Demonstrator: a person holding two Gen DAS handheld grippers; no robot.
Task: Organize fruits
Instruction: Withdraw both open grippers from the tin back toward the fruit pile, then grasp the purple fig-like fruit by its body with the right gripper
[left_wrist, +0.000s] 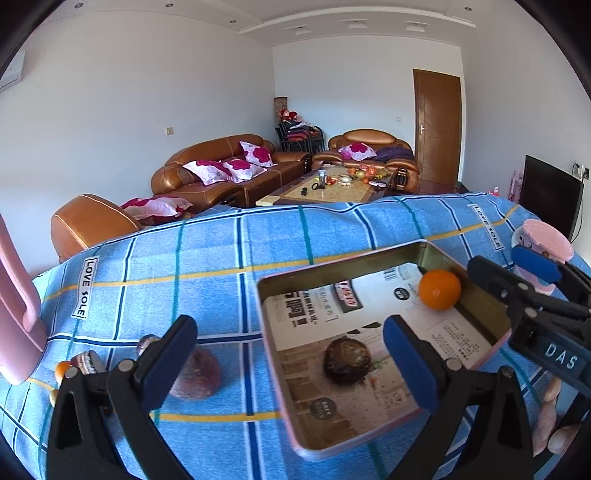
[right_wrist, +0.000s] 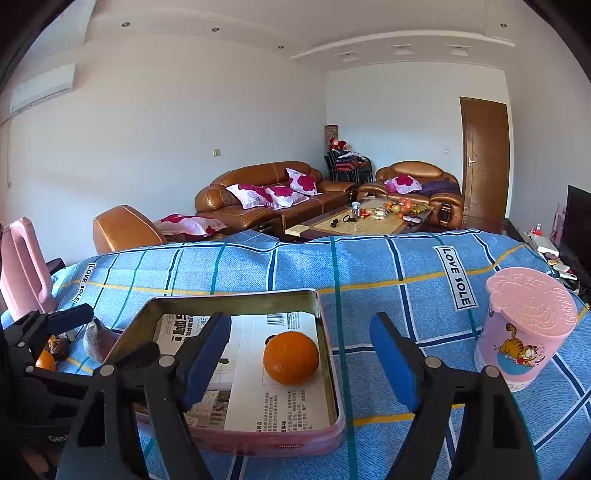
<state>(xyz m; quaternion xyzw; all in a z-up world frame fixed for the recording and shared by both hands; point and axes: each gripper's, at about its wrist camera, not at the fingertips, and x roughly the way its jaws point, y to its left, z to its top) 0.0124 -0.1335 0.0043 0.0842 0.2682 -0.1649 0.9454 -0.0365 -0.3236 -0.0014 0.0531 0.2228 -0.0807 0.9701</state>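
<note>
While two fruits, a round orange (left_wrist: 439, 289) and a dark brown shrivelled fruit (left_wrist: 347, 357), lie in the shallow pink-rimmed metal tin (left_wrist: 275, 354), a reddish pear-shaped fruit (left_wrist: 195, 374) and small pieces wait on the blue checked bench cloth (left_wrist: 221, 258); left gripper (left_wrist: 291, 356) and right gripper (right_wrist: 299, 354) both gape wide, empty.

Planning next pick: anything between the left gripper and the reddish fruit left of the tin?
Nothing visible. The left gripper, jaws open, faces the reddish fruit on the cloth; the tin sits right.
</note>
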